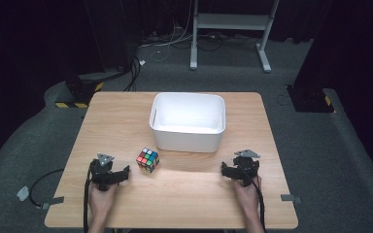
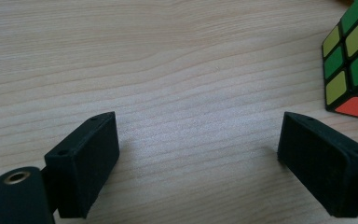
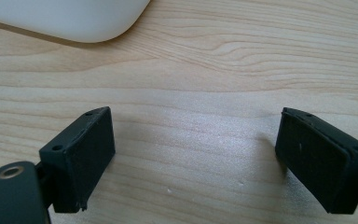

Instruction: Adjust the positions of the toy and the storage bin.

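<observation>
A scrambled colour cube (image 1: 147,159) lies on the wooden table (image 1: 184,204) just in front of a white bin (image 1: 188,121). My left gripper (image 1: 120,175) rests on the table to the cube's lower left, jaws wide apart over bare wood. In the left gripper view the cube (image 2: 352,60) shows green, yellow and red tiles at the upper right, beyond the open left gripper (image 2: 200,140). My right gripper (image 1: 227,171) sits near the bin's front right corner, open. In the right gripper view the bin (image 3: 70,18) curves in at the top left above the right gripper (image 3: 196,140).
The bin is empty and stands at the table's middle back. The table's near edge runs under the person's forearms. Dark floor with cables, a white frame stand (image 1: 230,29) and black equipment bases surrounds the table.
</observation>
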A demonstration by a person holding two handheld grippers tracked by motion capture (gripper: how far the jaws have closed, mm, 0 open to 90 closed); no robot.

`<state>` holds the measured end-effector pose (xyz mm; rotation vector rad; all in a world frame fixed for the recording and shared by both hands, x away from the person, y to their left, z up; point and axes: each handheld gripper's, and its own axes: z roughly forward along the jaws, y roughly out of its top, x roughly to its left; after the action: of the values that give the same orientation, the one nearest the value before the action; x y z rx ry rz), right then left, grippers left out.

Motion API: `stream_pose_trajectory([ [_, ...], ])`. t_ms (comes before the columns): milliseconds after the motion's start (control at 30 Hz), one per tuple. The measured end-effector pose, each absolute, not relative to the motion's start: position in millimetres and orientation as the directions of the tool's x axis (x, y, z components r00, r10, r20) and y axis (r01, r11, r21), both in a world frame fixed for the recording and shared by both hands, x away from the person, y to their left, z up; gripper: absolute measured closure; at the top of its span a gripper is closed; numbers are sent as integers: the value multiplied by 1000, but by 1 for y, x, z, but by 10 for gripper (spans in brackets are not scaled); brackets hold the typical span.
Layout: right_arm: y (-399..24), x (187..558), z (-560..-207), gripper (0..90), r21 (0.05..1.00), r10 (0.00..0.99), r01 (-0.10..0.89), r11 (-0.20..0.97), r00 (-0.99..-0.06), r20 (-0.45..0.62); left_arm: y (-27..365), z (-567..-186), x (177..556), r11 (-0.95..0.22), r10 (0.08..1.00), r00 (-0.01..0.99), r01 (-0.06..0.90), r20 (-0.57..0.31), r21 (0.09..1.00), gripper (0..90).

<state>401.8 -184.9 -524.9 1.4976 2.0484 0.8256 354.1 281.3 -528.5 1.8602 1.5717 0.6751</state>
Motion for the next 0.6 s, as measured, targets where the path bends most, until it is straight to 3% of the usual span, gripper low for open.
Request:
stream_pose_trajectory([
  [600, -184, 401, -525, 140, 709, 955, 669, 225, -297, -22, 285, -526, 354, -118, 982, 190, 687, -20, 717, 125],
])
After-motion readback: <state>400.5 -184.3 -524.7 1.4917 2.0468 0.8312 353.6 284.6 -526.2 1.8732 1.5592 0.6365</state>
